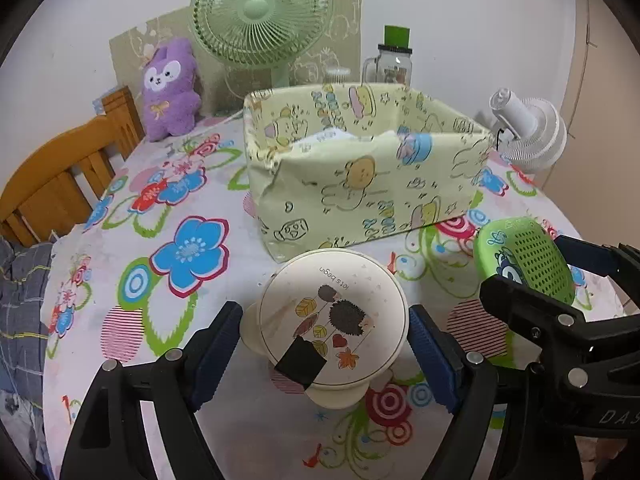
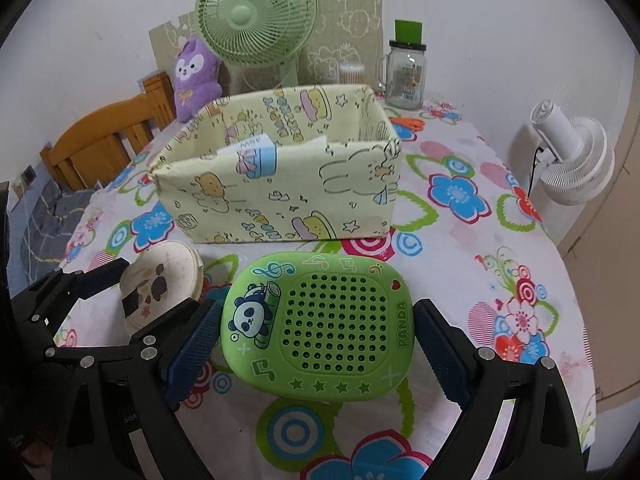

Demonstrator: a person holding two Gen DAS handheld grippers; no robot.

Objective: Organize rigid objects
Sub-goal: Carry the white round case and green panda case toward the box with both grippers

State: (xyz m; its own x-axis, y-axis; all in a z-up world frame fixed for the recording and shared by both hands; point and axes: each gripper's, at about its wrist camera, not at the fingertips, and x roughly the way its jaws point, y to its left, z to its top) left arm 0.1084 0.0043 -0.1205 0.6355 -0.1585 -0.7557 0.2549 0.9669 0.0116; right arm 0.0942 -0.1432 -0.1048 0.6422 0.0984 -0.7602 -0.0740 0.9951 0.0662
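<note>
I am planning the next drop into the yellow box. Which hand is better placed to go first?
Probably the right. Its gripper holds the green panda case directly facing the box; the left gripper, holding the round hedgehog container, faces its corner.

Green desk fan [image 1: 262, 12] stood behind purple plush toy [image 1: 171, 88]; glass mug jar [image 2: 405, 76] near wall; white fan [image 2: 576, 160] beside floral tablecloth [image 1: 168, 216]; wooden chair [image 1: 60, 184].
</note>
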